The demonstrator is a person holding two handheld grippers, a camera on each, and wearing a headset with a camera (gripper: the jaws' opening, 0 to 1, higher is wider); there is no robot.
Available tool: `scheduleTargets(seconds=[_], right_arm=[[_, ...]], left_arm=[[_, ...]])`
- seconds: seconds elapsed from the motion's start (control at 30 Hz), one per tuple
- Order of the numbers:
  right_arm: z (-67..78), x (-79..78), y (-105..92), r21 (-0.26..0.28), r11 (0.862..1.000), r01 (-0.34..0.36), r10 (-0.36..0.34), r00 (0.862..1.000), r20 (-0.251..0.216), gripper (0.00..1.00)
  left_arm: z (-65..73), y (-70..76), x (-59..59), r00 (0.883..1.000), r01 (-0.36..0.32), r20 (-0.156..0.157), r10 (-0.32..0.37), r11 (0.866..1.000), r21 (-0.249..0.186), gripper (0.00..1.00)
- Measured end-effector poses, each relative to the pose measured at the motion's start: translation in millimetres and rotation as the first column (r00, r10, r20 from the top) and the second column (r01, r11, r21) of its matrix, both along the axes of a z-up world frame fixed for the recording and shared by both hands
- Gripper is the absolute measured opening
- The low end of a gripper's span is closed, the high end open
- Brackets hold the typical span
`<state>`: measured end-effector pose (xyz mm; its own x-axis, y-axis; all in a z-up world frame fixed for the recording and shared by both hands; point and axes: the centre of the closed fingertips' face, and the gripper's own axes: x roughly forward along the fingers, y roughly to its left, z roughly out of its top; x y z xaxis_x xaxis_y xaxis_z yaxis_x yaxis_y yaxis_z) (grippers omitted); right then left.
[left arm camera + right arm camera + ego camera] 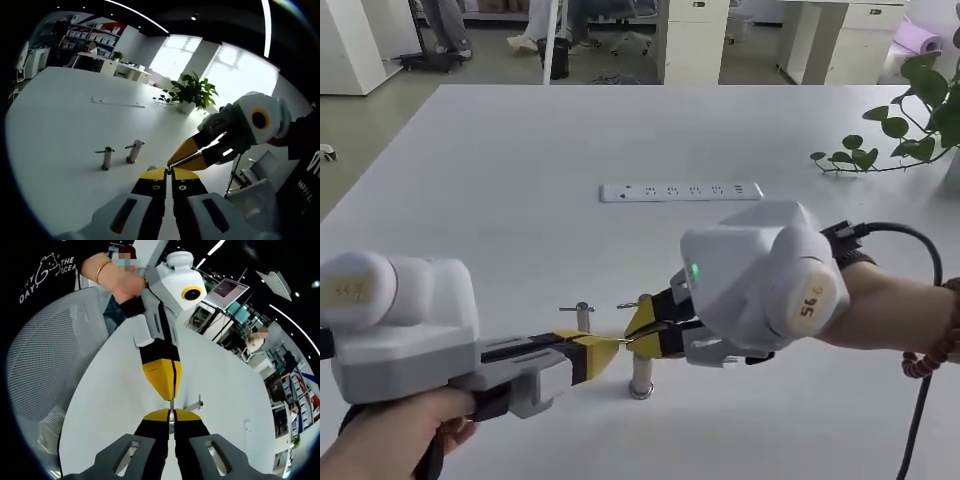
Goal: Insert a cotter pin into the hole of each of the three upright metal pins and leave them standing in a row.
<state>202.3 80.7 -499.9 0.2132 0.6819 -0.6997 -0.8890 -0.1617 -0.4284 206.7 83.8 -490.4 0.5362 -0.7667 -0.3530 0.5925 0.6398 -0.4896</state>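
Hiding nearest pin (pixel 641 382) partly: right gripper (pixel 632 336)

Matt, smooth white table (pixel 520 150). Upright pins (pixel 641 378) of shiny bare metal. Left gripper (pixel 617 346) and right gripper (pixel 629 333) have smooth white plastic shells with yellow plastic jaw tips. White plastic power strip (pixel 680 191).

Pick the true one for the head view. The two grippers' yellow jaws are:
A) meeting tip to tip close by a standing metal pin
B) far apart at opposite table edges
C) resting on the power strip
A: the left gripper and the right gripper meet tip to tip, with a standing metal pin right below them in the picture. The power strip lies farther back on the table.
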Motion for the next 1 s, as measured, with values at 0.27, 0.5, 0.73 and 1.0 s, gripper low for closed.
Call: scheduleTargets(seconds=[0.27,0.5,0.73,1.0], right_arm=[[-2.1,1.0,-0.7,0.003,0.999,0.038,-0.038,0.999,-0.03,0.0],[-3.0,3.2,-4.4,0.039,0.993,0.108,-0.102,0.987,-0.124,0.01],[-1.3,8.5,-13.6,0.109,0.965,0.237,-0.193,0.93,-0.312,0.03],[2.3,4.8,-22.3,0.168,0.917,0.361,-0.217,0.808,-0.547,0.06]], left_arm=[[-2.4,-0.2,-0.5,1.0,-0.001,-0.023,0.001,1.0,-0.005,0.0],[-4.9,1.4,-2.8,1.0,0.008,-0.009,-0.008,1.0,0.022,0.0],[-4.8,5.0,-3.3,0.998,0.027,0.046,-0.03,0.998,0.062,0.0],[-9.4,6.7,-6.1,0.994,0.071,0.077,-0.079,0.992,0.106,0.0]])
